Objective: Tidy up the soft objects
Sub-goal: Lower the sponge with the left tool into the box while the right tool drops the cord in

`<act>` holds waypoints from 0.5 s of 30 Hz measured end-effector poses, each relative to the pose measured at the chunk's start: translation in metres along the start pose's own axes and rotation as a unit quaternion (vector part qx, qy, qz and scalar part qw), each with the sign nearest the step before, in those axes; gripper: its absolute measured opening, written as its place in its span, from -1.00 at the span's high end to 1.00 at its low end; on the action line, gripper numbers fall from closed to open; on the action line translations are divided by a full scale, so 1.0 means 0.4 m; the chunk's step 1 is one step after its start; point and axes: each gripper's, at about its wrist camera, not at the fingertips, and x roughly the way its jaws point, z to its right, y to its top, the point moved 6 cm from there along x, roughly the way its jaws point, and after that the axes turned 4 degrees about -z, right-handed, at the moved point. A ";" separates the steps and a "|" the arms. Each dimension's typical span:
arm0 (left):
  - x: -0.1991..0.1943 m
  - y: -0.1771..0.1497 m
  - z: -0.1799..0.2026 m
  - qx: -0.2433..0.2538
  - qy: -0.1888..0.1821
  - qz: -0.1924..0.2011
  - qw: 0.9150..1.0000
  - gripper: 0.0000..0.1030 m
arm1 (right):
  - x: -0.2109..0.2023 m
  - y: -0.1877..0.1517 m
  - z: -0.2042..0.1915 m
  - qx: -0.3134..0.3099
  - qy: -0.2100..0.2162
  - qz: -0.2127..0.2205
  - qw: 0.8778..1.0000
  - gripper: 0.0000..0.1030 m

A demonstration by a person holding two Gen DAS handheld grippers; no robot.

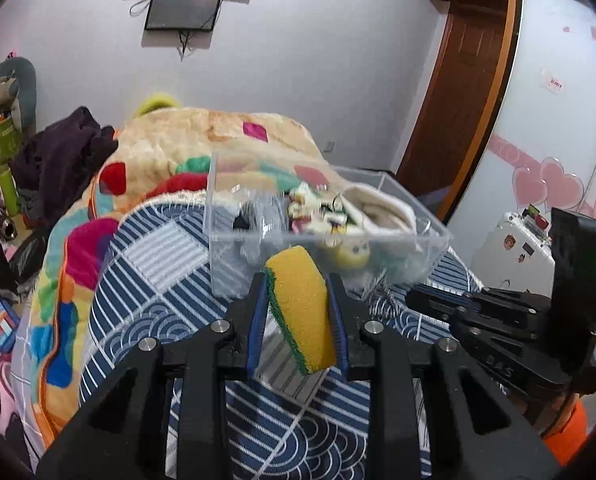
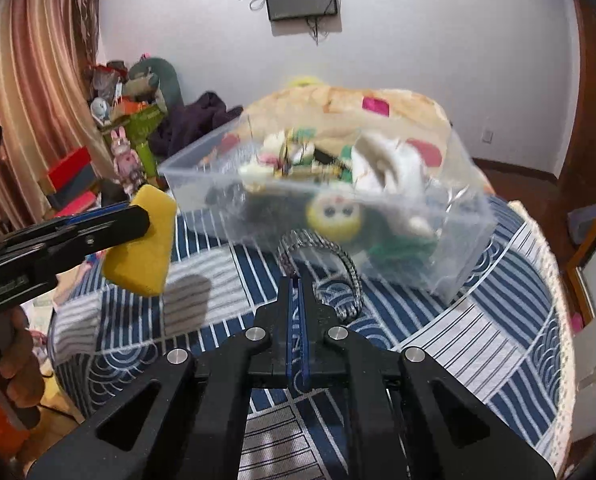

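the left gripper (image 1: 298, 320) grips a yellow sponge (image 1: 300, 308) with a green scrub side, its long axis running forward along the fingers. the clear bin (image 1: 434, 236) of soft toys sits straight ahead, just beyond, on the striped bedspread (image 1: 170, 272). the right gripper (image 2: 296, 292), beside it, is pressed shut; a braided cord (image 2: 350, 268) seems to start at its tips, but blur hides any hold. no legible writing.

Porous foam sponge (image 1: 300, 308); clear glossy plastic bin (image 1: 430, 236); woven cloth bedspread (image 1: 170, 264).
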 end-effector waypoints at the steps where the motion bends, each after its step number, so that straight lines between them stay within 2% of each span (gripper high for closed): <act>1: -0.003 0.005 0.001 0.001 0.000 0.003 1.000 0.44 | -0.008 0.004 0.002 0.000 0.001 0.005 1.000 0.95; 4: -0.014 0.021 0.007 0.005 0.000 0.013 1.000 0.44 | -0.021 0.013 0.009 0.000 -0.013 0.016 1.000 0.95; 6: -0.018 0.022 0.010 0.010 0.002 0.016 1.000 0.44 | -0.014 0.011 0.015 0.004 -0.010 0.008 1.000 0.93; 15: 0.000 -0.004 0.001 0.006 0.003 0.000 1.000 0.44 | 0.088 -0.025 0.054 0.026 -0.022 -0.064 0.997 0.54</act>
